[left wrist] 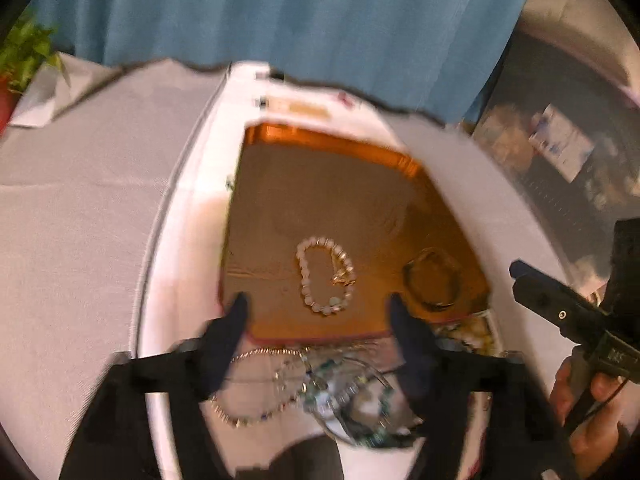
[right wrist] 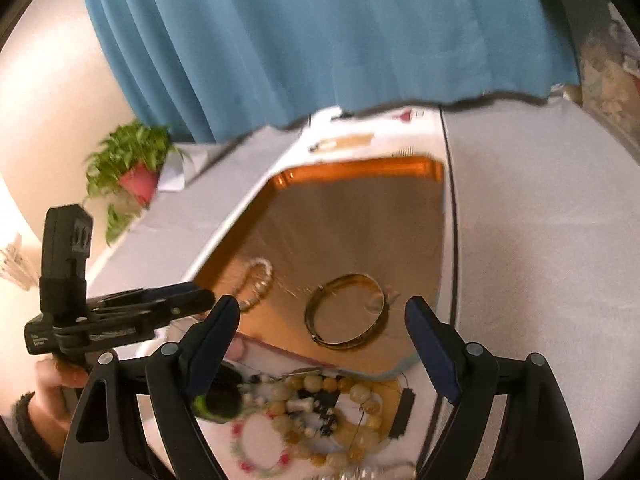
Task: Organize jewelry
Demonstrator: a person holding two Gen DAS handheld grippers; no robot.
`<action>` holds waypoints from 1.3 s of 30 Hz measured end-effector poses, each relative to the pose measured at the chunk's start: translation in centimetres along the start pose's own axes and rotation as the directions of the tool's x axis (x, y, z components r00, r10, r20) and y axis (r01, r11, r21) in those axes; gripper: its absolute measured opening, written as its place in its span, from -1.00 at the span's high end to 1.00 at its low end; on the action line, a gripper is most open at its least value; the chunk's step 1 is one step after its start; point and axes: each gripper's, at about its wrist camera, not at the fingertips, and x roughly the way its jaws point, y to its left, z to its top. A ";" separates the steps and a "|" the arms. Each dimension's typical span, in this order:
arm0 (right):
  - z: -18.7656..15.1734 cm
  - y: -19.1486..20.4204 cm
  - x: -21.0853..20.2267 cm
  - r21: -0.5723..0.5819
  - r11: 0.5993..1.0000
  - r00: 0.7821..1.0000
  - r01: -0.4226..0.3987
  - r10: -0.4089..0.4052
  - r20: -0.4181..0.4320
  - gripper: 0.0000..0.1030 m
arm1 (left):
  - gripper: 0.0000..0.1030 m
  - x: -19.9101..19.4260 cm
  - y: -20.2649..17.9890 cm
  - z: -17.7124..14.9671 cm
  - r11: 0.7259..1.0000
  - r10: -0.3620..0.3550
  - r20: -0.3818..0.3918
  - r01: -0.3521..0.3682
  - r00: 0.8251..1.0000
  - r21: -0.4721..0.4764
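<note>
An orange-rimmed tray (left wrist: 320, 140) (right wrist: 360, 168) lies on a white mat. In it lie a pale bead bracelet (left wrist: 326, 276) (right wrist: 256, 284) and a gold bangle (left wrist: 432, 280) (right wrist: 346, 312). My left gripper (left wrist: 318, 304) is open and empty above the tray's near edge, over a tangle of thin chains and necklaces (left wrist: 312, 388). My right gripper (right wrist: 322, 312) is open and empty, its fingers either side of the bangle, over a pile of yellow, black and pink-green bead bracelets (right wrist: 320, 412). The right gripper shows at the right of the left wrist view (left wrist: 560, 312).
The white mat (left wrist: 192, 208) lies on a grey tablecloth (left wrist: 72, 216). A potted plant (right wrist: 132, 168) stands at the table's far left. A blue curtain (right wrist: 320, 40) hangs behind. Shelves with clutter (left wrist: 560, 148) are off to the right.
</note>
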 end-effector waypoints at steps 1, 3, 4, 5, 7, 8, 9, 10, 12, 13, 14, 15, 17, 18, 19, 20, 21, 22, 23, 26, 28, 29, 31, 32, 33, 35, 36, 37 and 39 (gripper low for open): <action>-0.2 0.2 -1.1 0.016 1.000 1.000 0.006 -0.006 0.025 -0.72 | -0.60 -0.8 -0.2 -0.3 1.000 0.007 0.023 -0.007 1.000 0.007; -1.0 0.6 -3.5 0.052 0.998 0.996 0.030 -0.034 0.077 -0.84 | -0.62 -3.3 -0.8 -1.8 0.999 0.027 0.093 -0.031 0.995 0.032; -1.5 0.9 -4.3 0.058 0.997 0.995 0.043 -0.048 0.086 -0.87 | -0.61 -4.3 -1.0 -2.7 0.998 0.031 0.123 -0.036 0.992 0.042; -2.3 1.3 -5.3 0.065 0.996 0.993 0.058 -0.064 0.095 -0.91 | -0.61 -5.2 -1.1 -3.7 0.998 0.029 0.153 -0.037 0.988 0.048; -3.7 1.6 -6.7 0.082 0.995 0.993 0.051 -0.059 0.103 -0.93 | -0.61 -6.5 -1.4 -5.5 0.998 0.007 0.182 -0.017 0.983 0.054; -4.6 1.8 -7.5 0.088 0.995 0.992 0.042 -0.052 0.113 -0.93 | -0.61 -6.9 -1.6 -6.2 0.998 -0.008 0.177 -0.003 0.984 0.060; -5.6 2.3 -8.3 0.090 0.994 0.990 0.055 -0.066 0.123 -0.93 | -0.61 -7.3 -1.7 -6.9 0.998 -0.016 0.171 0.005 0.985 0.065; -6.4 2.6 -8.8 0.081 0.994 0.989 0.069 -0.079 0.128 -0.93 | -0.61 -7.7 -1.8 -7.7 0.998 -0.018 0.171 0.006 0.985 0.069; -8.5 3.9 -10.0 0.007 0.992 0.980 0.126 -0.125 0.152 -0.94 | -0.61 -8.2 -1.7 -9.2 0.997 -0.014 0.171 0.002 0.985 0.073; -9.4 4.5 -10.7 -0.033 0.989 0.976 0.146 -0.138 0.166 -0.94 | -0.61 -8.4 -1.6 -10.0 0.997 -0.021 0.167 0.008 0.986 0.076; -10.3 5.3 -11.3 -0.090 0.984 0.974 0.152 -0.133 0.185 -0.94 | -0.61 -8.3 -1.5 -10.4 0.997 -0.018 0.145 0.007 0.989 0.079; -10.9 6.1 -11.8 -0.141 0.980 0.973 0.143 -0.113 0.200 -0.96 | -0.61 -8.3 -1.6 -10.7 0.997 -0.008 0.127 -0.002 0.992 0.075; -11.6 6.8 -12.6 -0.198 0.972 0.971 0.129 -0.084 0.224 -1.00 | -0.61 -8.9 -1.7 -10.7 0.997 -0.027 0.149 0.015 0.988 0.082; -11.9 6.8 -12.6 -0.204 0.970 0.969 0.130 -0.081 0.232 -1.00 | -0.60 -9.1 -1.8 -10.8 0.996 -0.032 0.164 0.018 0.986 0.090; -12.0 6.6 -12.4 -0.196 0.972 0.971 0.127 -0.081 0.226 -1.00 | -0.59 -9.3 -1.9 -10.8 0.995 -0.038 0.177 0.021 0.983 0.097; -12.0 6.3 -12.0 -0.180 0.976 0.976 0.120 -0.082 0.204 -1.00 | -0.57 -9.1 -1.8 -10.5 0.994 -0.051 0.181 0.033 0.982 0.100; -12.1 5.8 -11.4 -0.165 0.980 0.982 0.108 -0.080 0.169 -1.00 | -0.46 -8.9 -1.7 -10.5 0.994 -0.061 0.176 0.044 0.983 0.097; -12.0 5.3 -10.9 -0.150 0.984 0.986 0.098 -0.076 0.149 -0.99 | -0.26 -8.3 -1.5 -10.4 0.994 -0.070 0.160 0.055 0.985 0.092; -11.9 4.8 -10.6 -0.139 0.987 0.987 0.080 -0.059 0.149 -0.90 | -0.13 -7.6 -1.4 -10.3 0.994 -0.072 0.141 0.059 0.987 0.094; -11.2 4.0 -9.2 -0.146 0.985 0.989 0.090 -0.071 0.130 0.28 | 0.56 -5.4 -1.4 -10.0 0.990 -0.098 0.071 0.089 0.993 0.113; -11.1 3.0 -8.0 -0.118 0.983 0.985 0.139 -0.125 0.120 0.34 | 0.65 -4.4 -1.8 -9.5 0.985 -0.117 0.055 0.109 0.992 0.135; -10.9 2.4 -7.4 -0.091 0.987 0.987 0.132 -0.122 0.106 0.34 | 0.65 -4.2 -2.0 -9.4 0.983 -0.118 0.057 0.108 0.991 0.147; -10.7 1.6 -6.4 -0.050 0.992 0.991 0.118 -0.114 0.076 0.34 | 0.65 -3.9 -2.3 -9.1 0.979 -0.122 0.057 0.110 0.991 0.169; -10.6 1.6 -5.9 -0.053 0.992 0.992 0.115 -0.112 0.063 0.34 | 0.65 -3.6 -2.3 -9.0 0.978 -0.131 0.048 0.122 0.990 0.168; -10.5 1.6 -5.5 -0.059 0.991 0.992 0.119 -0.115 0.054 0.34 | 0.65 -3.3 -2.3 -9.0 0.977 -0.138 0.040 0.129 0.990 0.167; -10.4 1.8 -4.6 -0.085 0.984 0.987 0.155 -0.152 0.042 0.34 | 0.65 -2.4 -2.7 -8.7 0.976 -0.133 0.021 0.128 0.991 0.178; -10.4 1.9 -4.3 -0.089 0.981 0.984 0.175 -0.171 0.043 0.33 | 0.66 -2.1 -2.9 -8.7 0.975 -0.124 0.022 0.118 0.992 0.186; -10.4 1.8 -4.0 -0.087 0.979 0.982 0.186 -0.183 0.038 0.32 | 0.65 -1.9 -3.0 -8.5 0.976 -0.115 0.025 0.108 0.993 0.191; -10.6 1.7 -3.3 -0.082 0.978 0.981 0.191 -0.191 0.009 0.31 | 0.66 -1.6 -2.9 -8.3 0.977 -0.110 0.024 0.104 0.994 0.184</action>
